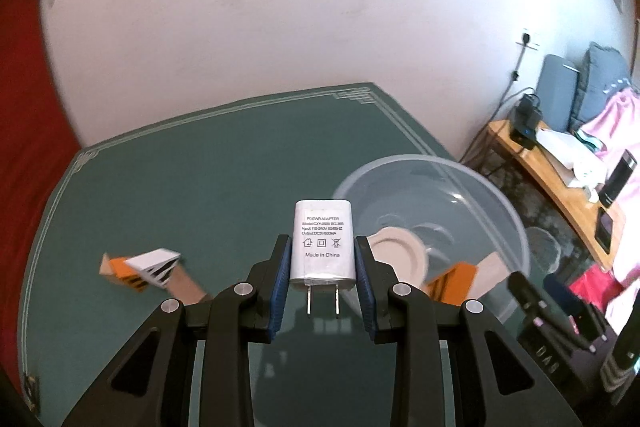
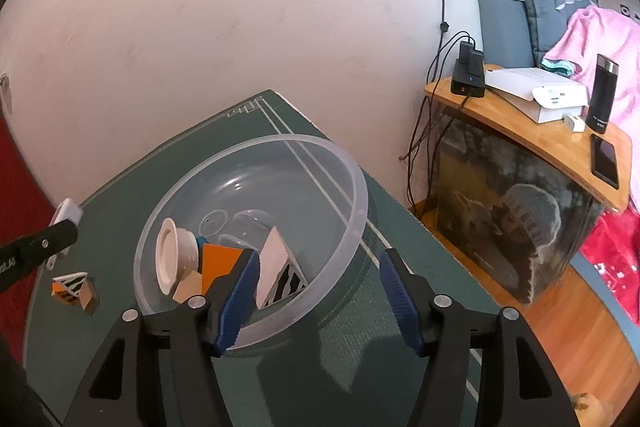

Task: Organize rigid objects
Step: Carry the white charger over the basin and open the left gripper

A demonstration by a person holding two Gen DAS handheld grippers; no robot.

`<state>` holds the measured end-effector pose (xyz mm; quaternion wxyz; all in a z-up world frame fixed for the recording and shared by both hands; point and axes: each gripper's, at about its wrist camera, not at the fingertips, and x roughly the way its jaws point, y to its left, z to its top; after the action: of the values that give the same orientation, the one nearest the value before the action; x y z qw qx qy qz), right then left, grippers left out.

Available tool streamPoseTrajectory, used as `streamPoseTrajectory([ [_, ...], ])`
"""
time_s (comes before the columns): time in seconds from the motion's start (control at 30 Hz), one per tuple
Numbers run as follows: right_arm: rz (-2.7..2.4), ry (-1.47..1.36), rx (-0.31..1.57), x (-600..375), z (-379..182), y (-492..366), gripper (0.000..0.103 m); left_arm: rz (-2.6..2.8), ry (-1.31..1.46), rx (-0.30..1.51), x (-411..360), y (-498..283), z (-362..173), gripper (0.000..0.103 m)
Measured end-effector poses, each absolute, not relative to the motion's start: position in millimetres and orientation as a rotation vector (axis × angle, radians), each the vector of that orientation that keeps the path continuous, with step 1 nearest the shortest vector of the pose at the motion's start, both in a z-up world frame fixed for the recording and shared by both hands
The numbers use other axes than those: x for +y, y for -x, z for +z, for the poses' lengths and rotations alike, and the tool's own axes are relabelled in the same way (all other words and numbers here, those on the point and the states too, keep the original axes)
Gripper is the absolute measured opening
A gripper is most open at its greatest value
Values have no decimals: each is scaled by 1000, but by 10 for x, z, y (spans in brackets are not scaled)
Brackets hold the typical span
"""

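My left gripper [image 1: 322,241] is shut on a white power adapter [image 1: 323,227], prongs pointing back at the camera, held above the green table mat [image 1: 200,187] just left of a clear plastic bowl [image 1: 420,159]. In the right wrist view the adapter [image 2: 68,211] hangs at the far left. My right gripper [image 2: 320,259] stands open over the bowl's [image 2: 352,171] near rim with nothing between its pads. An orange-and-white striped box [image 2: 276,267] and a cream round lid [image 2: 170,255] lie in the bowl. A smaller striped box [image 2: 74,289] lies on the mat to the left.
The mat's far edge meets a white wall. Right of the table stands a wooden side table [image 2: 540,143] with a charger dock [image 2: 468,75], a white box, a black flask [image 2: 602,95] and a phone. Red fabric [image 1: 24,147] borders the left.
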<state>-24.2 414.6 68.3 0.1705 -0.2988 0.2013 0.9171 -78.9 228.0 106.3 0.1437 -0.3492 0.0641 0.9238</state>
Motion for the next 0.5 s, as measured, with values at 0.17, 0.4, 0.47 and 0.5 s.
streamPoseTrajectory([
  [0.17,2590,839,602,4191,661,224,67,2627,995,200,2489,816,1100,32],
  [0.4,2587,831,612,4211,659,214,68,2580,990,191,2679,858,1123,37],
  [0.47,2585,829,615,4219,656,211,68,2585,998,183,2701,874,1119,53],
  [0.5,2584,828,617,4219,653,206,68,2595,994,175,2682,871,1122,62],
])
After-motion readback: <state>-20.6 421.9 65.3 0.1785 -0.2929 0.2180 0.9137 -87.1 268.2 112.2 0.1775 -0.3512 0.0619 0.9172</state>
